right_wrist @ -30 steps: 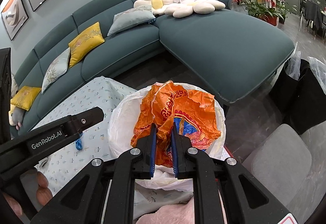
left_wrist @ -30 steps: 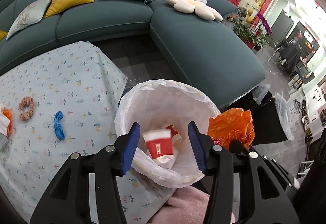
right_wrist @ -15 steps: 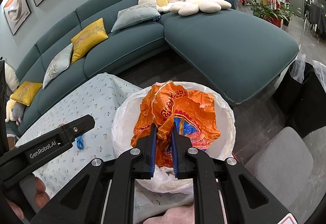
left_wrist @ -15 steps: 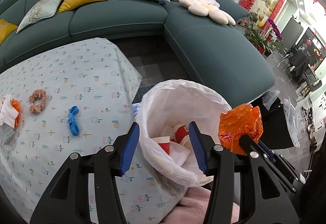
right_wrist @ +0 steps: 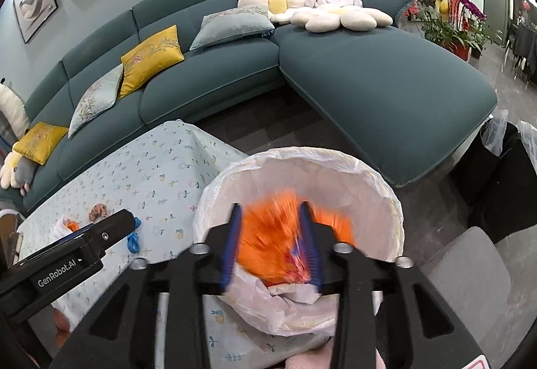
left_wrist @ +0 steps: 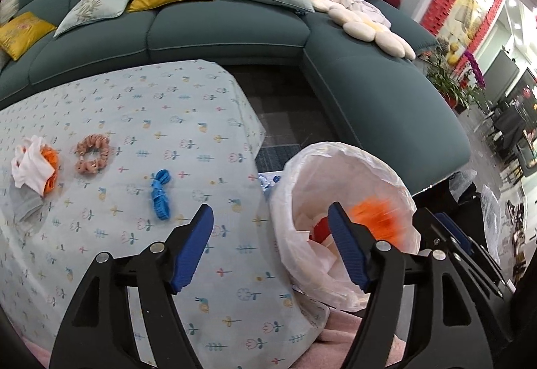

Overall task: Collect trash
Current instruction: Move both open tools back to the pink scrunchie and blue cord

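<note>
The crumpled orange plastic wrapper [right_wrist: 275, 244] is being let go between the opening right claw [right_wrist: 268, 238] over the white-lined trash bin [right_wrist: 379, 191], best held centred until clear; left claw [left_wrist: 268, 248] opening, empty.

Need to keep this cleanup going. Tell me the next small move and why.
Probably swing the left gripper toward the crumpled white and orange wad on the tablecloth. Its jaws are opening with nothing between them, while the right gripper's jaws are opening over the white trash bag, with the blurred orange wrapper dropping in.
</note>
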### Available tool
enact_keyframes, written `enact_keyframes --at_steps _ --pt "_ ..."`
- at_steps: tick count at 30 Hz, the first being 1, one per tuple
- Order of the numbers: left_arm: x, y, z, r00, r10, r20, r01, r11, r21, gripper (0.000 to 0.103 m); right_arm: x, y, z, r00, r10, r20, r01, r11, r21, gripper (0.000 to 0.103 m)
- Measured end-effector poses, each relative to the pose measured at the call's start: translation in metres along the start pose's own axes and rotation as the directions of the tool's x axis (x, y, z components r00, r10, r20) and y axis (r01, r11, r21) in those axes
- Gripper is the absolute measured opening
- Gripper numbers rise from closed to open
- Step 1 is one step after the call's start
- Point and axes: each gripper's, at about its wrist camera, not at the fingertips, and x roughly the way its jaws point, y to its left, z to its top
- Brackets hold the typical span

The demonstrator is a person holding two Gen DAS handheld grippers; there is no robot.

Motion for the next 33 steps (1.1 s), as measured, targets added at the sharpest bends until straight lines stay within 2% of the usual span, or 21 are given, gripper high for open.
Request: enact_keyframes --at_steps 1,16,33 --pt "0.000 0.002 0.000 1.000 0.000 0.000 0.000 1.000 -0.005 0.067 -0.001 0.002 0.000 1.000 -0.005 0.007 0.005 1.000 -0.004 0.044" --pt "-0.011 0.041 -0.001 1.000 0.013 0.014 -0.012 0.997 -0.079 0.068 -0.004 0.036 0.001 1.000 0.018 -0.002 -0.018 0.998 -0.055 0.046" --pt "-0.029 0.125 -0.007 0.997 0.068 0.023 -0.061 0.975 -0.215 0.068 0.001 0.119 -0.023 0.995 0.080 -0.061 -0.090 0.981 -0.171 0.049"
